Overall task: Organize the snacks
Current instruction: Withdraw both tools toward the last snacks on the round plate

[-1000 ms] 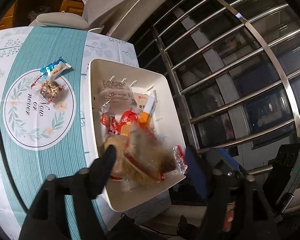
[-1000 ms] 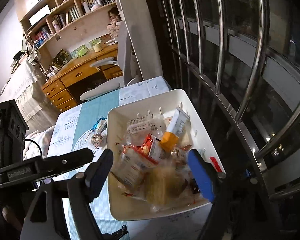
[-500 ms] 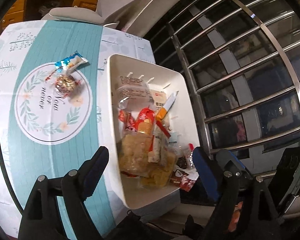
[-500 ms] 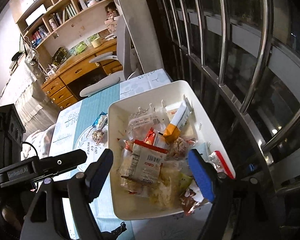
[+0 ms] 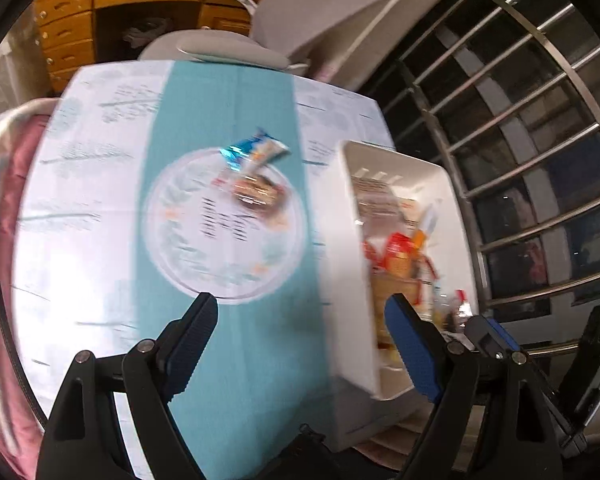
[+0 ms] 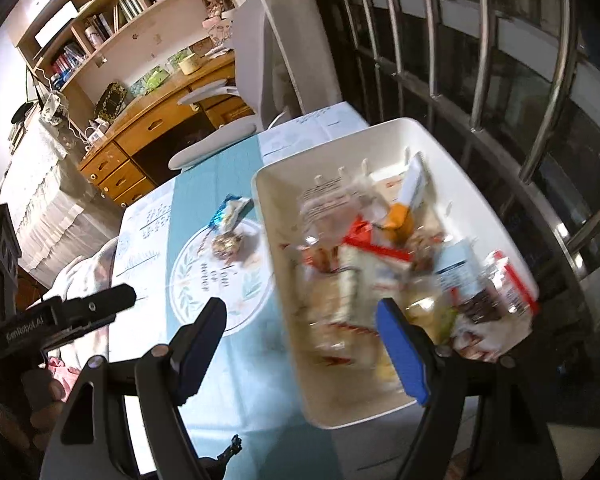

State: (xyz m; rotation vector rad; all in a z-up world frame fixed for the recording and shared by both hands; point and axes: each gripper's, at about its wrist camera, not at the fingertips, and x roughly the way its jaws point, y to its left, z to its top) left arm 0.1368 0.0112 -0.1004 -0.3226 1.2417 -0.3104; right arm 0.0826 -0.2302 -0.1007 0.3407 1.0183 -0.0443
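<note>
Two wrapped snacks (image 5: 256, 176) lie loose mid-worktop on the printed circle, just left of the white bin (image 5: 342, 240), which sits at the worktop's window-side edge, heaped with packets. The left gripper (image 5: 300, 344) hangs over bare cloth, jaws wide and empty; the right gripper (image 6: 300, 344) straddles the bin's near wall, equally wide, holding nothing. Likely risks: clipping that wall, nudging the bin off the edge, or crushing the crinkly wrappers.

Both wrist cameras look steeply down, close over the table (image 5: 240, 360), sharing the white bin (image 6: 284, 200) and round print (image 5: 188, 240)
</note>
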